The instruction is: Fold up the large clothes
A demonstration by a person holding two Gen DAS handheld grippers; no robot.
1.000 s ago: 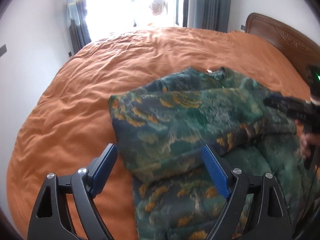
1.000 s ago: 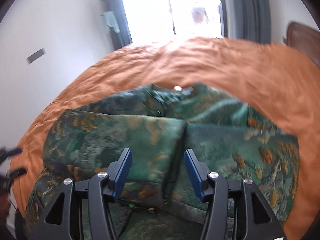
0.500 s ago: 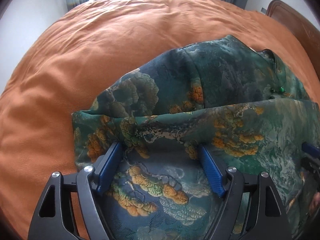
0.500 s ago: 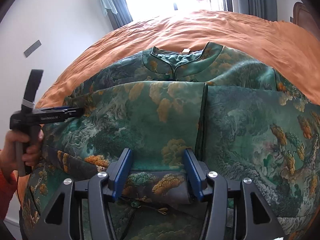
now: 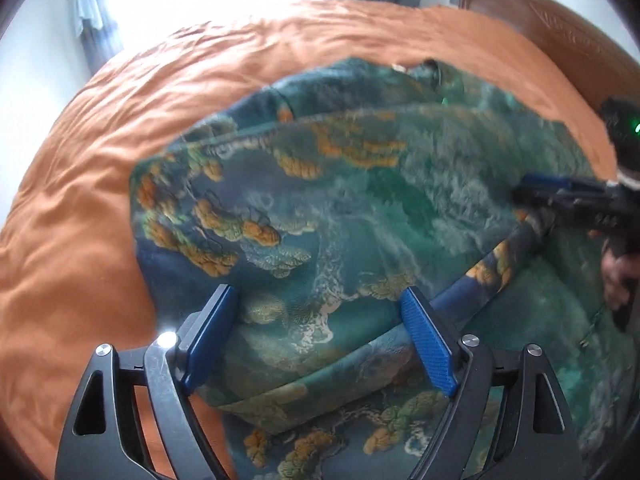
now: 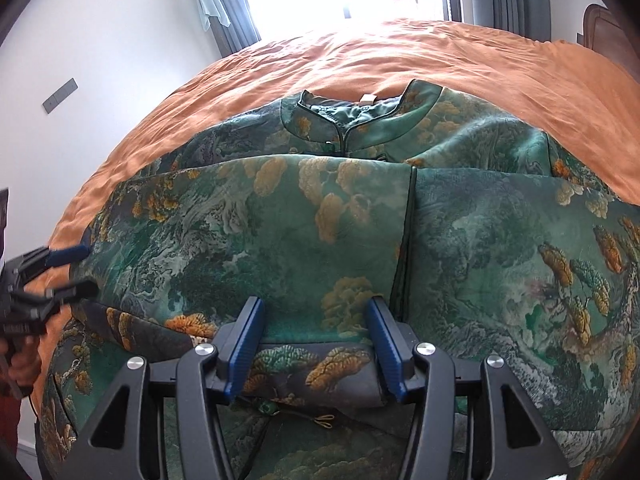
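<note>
Both grippers sit lower over jacket [image 6: 320,220] on bed [image 6: 480,60]; left gripper [image 5: 320,340] opening, empty, jacket's 9 o'clock edge; right gripper [image 6: 316,344] released at 6.

Green satin jacket with orange tree print [image 6: 280,240] lies folded on orange bedspread [image 6: 500,76], collar toward window. Right gripper [image 6: 312,344], blue pads partly open, straddles folded lower edge; contact unclear. Left gripper [image 6: 66,276] at jacket's left edge, held by hand [image 6: 20,364].
</note>
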